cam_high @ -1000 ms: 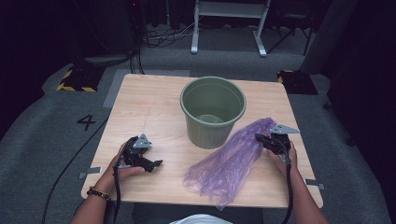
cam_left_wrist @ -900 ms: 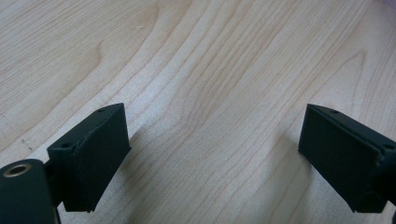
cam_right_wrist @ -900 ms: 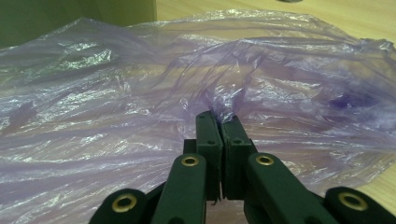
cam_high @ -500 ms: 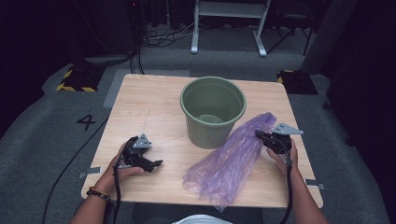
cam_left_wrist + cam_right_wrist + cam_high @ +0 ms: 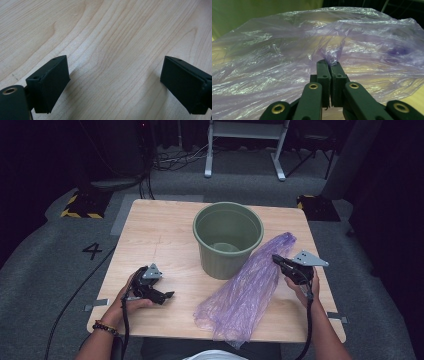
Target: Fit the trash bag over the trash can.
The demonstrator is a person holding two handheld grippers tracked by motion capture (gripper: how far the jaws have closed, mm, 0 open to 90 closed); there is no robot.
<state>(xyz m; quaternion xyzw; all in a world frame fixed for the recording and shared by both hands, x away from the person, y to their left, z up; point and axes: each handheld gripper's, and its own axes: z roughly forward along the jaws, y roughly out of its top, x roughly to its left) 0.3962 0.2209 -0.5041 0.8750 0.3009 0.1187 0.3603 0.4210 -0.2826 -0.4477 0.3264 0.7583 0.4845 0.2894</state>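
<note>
Right gripper (image 5: 329,63) jaws pinched tight on a fold of the purple plastic bag (image 5: 287,50), centre of the right gripper view; film bunched at the tips, so probably a lifting grip to open or raise the bag. In the high view, bag (image 5: 245,292) draped diagonally, lower centre to right of centre, upper end raised off the tabletop (image 5: 155,230) at the right gripper (image 5: 279,262), just beside the green bucket (image 5: 228,240); likely headed into it as a liner. Left gripper (image 5: 112,82) jaws wide apart, nothing between, bare wood below. Parked at lower left (image 5: 167,295), well apart from bag, apparently waiting to take a second edge.
</note>
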